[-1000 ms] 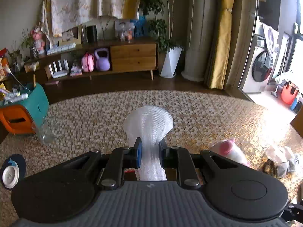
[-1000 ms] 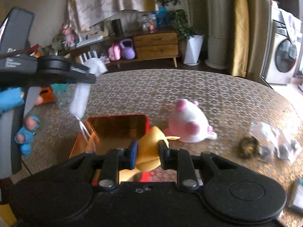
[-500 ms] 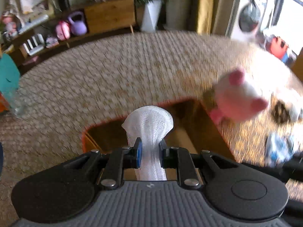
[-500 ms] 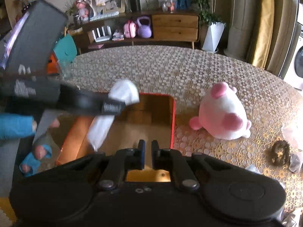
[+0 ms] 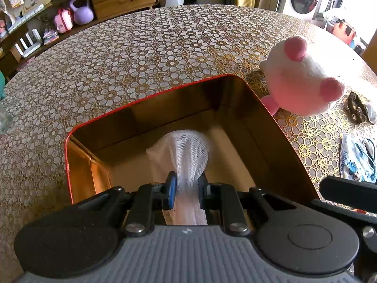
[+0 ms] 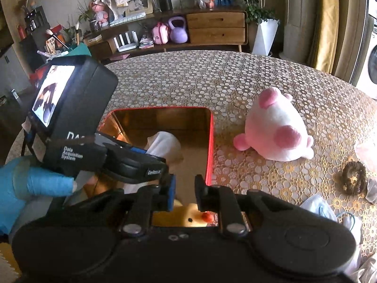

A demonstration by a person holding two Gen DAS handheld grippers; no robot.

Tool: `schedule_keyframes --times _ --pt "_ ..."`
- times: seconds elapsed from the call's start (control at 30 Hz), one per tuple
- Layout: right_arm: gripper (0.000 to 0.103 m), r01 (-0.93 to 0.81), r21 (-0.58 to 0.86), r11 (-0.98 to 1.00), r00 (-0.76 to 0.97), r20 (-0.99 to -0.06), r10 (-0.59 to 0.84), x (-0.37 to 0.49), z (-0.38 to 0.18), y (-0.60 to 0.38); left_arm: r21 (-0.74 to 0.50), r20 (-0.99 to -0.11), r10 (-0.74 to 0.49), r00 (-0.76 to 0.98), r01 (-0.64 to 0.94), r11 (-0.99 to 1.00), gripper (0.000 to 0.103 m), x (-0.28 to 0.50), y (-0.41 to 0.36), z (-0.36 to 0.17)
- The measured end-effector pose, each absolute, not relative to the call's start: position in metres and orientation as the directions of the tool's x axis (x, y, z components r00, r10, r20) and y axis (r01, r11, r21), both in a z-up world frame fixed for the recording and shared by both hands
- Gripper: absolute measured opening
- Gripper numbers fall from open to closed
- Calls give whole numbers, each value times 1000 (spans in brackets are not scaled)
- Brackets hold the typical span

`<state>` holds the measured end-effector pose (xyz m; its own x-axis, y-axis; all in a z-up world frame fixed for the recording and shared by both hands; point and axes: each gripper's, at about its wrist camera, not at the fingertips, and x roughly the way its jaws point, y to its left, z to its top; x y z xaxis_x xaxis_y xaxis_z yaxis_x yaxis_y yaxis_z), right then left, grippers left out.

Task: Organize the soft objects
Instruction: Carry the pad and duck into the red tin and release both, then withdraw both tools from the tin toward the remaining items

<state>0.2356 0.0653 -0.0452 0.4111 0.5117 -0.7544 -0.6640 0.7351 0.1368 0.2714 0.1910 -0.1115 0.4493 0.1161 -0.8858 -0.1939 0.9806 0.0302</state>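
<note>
Left gripper, now lowered over the red-rimmed tin, clamps white mesh foam; right gripper parted, empty (floral tablecloth; sideboard behind).

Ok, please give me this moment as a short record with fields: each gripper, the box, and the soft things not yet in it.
left gripper: shut on white mesh cloth, held over the open box
right gripper: open, holding nothing, above the box's near edge
box: red rim, gold inside, lid off
inside box: yellow duck toy
outside box: pink plush, on the table to the right of the box; dark hair tie
</note>
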Motion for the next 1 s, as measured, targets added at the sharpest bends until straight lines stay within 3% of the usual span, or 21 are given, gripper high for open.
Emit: schedule_keyframes --times 0.2,0.27,0.3,0.33,1.0 --pt "22 -654 156 740 408 -750 520 238 -44 59 15 -880 114 461 -214 977 30 268 195 -103" --pt "23 -650 164 742 411 -746 524 237 -41 55 14 -880 118 461 -222 975 43 266 195 -100" --pt "26 -647 166 744 415 -742 526 236 -39 53 18 -876 125 467 -227 974 61 263 195 -99" --pt "28 -644 167 747 421 -738 527 235 -37 50 26 -867 136 479 -229 973 72 261 194 -96" --pt "60 -567 203 798 529 -653 542 208 9 -44 -27 -763 73 642 -145 989 72 202 140 -14"
